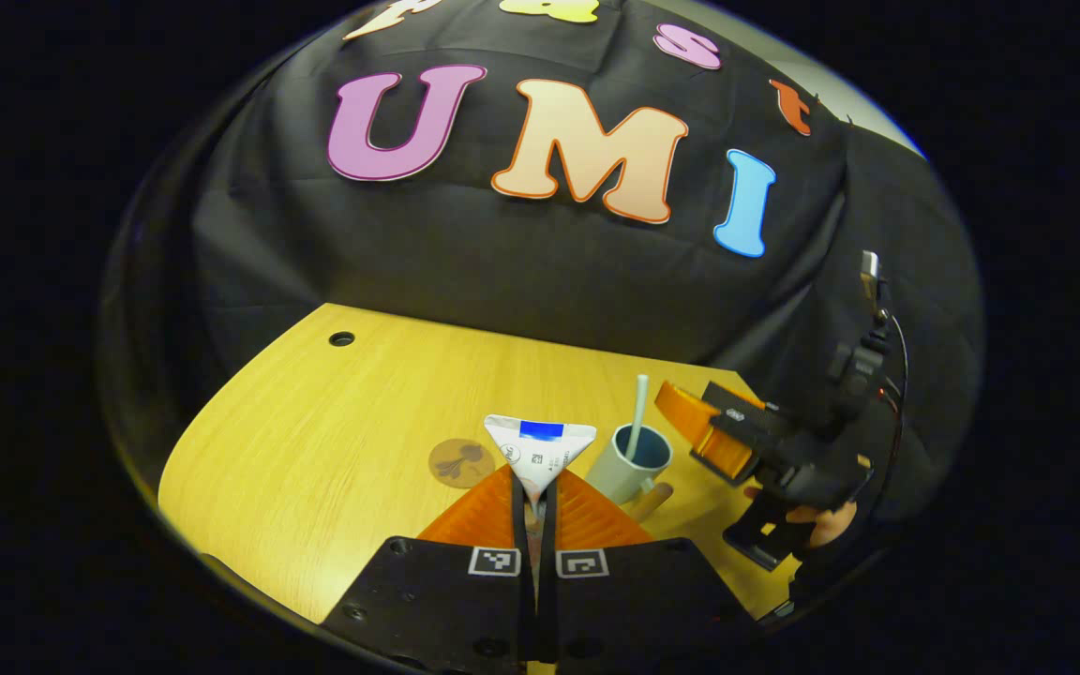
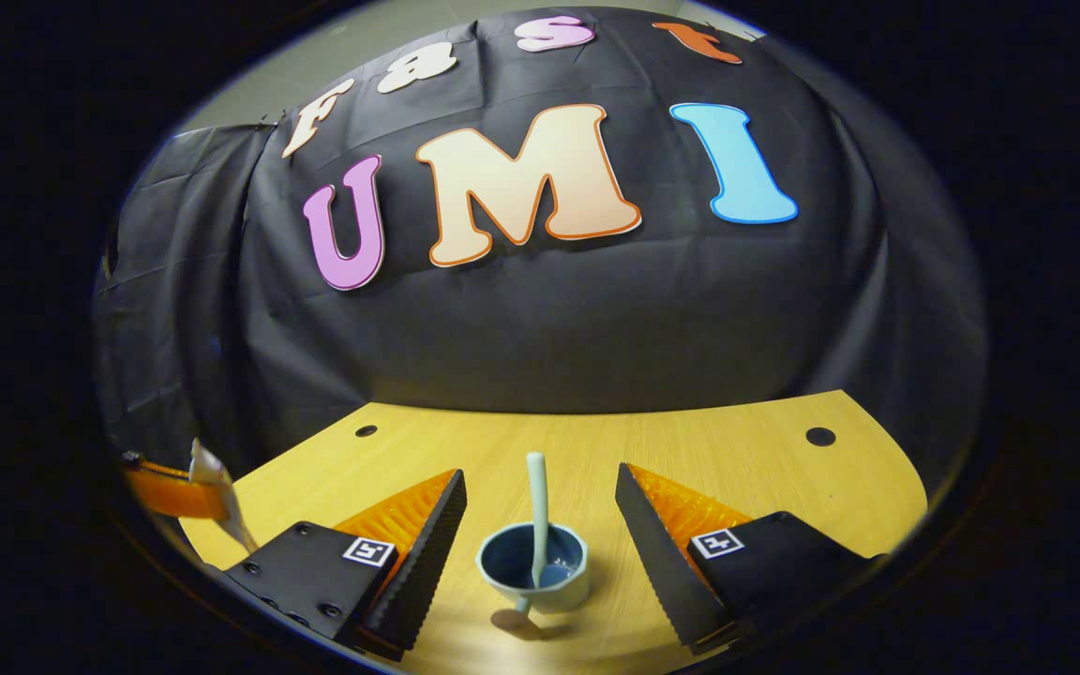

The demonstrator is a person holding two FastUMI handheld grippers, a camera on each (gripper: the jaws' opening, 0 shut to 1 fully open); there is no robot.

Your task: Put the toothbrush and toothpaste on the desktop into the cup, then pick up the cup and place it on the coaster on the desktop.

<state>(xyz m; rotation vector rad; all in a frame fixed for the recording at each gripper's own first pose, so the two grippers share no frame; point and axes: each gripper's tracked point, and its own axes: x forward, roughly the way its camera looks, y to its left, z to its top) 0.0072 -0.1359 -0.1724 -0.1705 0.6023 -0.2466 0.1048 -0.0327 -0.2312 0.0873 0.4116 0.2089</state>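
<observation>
In the left gripper view my left gripper (image 1: 537, 487) is shut on a white toothpaste tube (image 1: 540, 445) with a blue band, held above the wooden desktop (image 1: 334, 441). Just right of it stands the pale blue cup (image 1: 629, 466) with the toothbrush (image 1: 637, 412) upright inside. A round brown coaster (image 1: 461, 462) lies left of the tube. In the right gripper view my right gripper (image 2: 540, 478) is open, with a finger on either side of the cup (image 2: 532, 570) and not touching it. The toothbrush (image 2: 536, 511) leans on the cup's rim.
The right gripper (image 1: 695, 427) and the hand (image 1: 821, 523) holding it sit right of the cup. The left gripper (image 2: 174, 494) with the tube (image 2: 214, 483) appears at the far left. Cable holes (image 1: 341, 338) (image 2: 819, 436) mark the desktop's back.
</observation>
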